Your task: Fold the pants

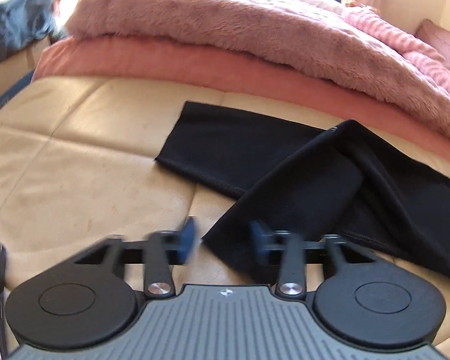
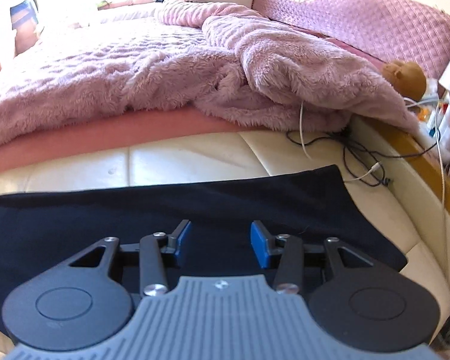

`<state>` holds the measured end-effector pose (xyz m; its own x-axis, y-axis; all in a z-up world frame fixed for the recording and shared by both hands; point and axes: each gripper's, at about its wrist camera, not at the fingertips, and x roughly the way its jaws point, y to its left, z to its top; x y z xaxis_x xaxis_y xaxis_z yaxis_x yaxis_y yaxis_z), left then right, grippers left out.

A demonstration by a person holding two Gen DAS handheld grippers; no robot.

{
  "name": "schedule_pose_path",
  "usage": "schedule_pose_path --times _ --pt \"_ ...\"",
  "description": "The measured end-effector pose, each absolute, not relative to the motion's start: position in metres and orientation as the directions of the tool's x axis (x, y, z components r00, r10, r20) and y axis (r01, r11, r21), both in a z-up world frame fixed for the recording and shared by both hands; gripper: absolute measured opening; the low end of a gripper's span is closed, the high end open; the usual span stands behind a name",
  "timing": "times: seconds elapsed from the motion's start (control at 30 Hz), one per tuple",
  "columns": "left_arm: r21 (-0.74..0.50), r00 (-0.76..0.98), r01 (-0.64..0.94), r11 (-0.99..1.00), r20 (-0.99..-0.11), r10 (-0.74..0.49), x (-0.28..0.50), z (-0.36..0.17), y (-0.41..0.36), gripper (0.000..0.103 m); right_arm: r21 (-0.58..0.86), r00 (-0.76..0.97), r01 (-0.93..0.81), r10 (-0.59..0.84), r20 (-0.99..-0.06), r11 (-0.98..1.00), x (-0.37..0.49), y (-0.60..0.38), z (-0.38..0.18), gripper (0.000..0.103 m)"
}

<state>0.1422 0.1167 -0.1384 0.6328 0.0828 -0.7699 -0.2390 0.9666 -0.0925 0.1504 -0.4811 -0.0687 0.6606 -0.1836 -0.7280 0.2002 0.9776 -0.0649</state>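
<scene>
Both grippers' fingers spread, empty; black pants (image 1: 330, 177) lie under/ahead of L (image 1: 225, 240) & R (image 2: 221, 241).

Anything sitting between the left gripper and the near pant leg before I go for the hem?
Nothing visible. The left gripper is open, with the black pants leg's hem corner right between its fingers. Only bare cream bed edge lies around it.

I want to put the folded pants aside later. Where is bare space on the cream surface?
Free: the cream surface left of the black pants, bordered by the pink blanket behind. Also a strip between pants and blanket. Crowded: the right corner, with cables.
</scene>
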Motion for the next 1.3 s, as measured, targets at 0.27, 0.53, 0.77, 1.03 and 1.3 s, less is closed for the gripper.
schedule_pose_path --times 0.27,0.53,0.77,1.03,1.3 --pt "-0.144 0.707 -0.249 0.958 -0.702 0.078 0.150 -0.088 0.126 0.001 -0.141 0.651 0.175 -0.222 -0.726 0.974 0.161 -0.527 -0.070 0.040" --pt "-0.073 0.745 -0.255 0.964 -0.651 0.147 0.196 -0.027 0.127 0.001 -0.222 0.670 0.099 -0.230 -0.706 0.970 0.204 -0.600 -0.074 0.041" --pt "0.059 0.708 -0.262 0.963 -0.667 0.233 0.223 -0.029 0.108 0.001 -0.188 0.649 -0.010 -0.136 -0.749 0.982 0.228 -0.651 -0.101 0.039" --pt "0.102 0.673 -0.288 0.952 -0.686 0.277 0.228 -0.030 0.103 0.001 -0.136 0.617 -0.099 -0.046 -0.786 0.986 0.248 -0.666 -0.133 0.038" --pt "0.097 0.653 -0.319 0.943 -0.698 0.292 0.226 -0.034 0.109 0.001 -0.138 0.649 -0.093 -0.045 -0.759 0.986 0.241 -0.663 -0.140 0.026"
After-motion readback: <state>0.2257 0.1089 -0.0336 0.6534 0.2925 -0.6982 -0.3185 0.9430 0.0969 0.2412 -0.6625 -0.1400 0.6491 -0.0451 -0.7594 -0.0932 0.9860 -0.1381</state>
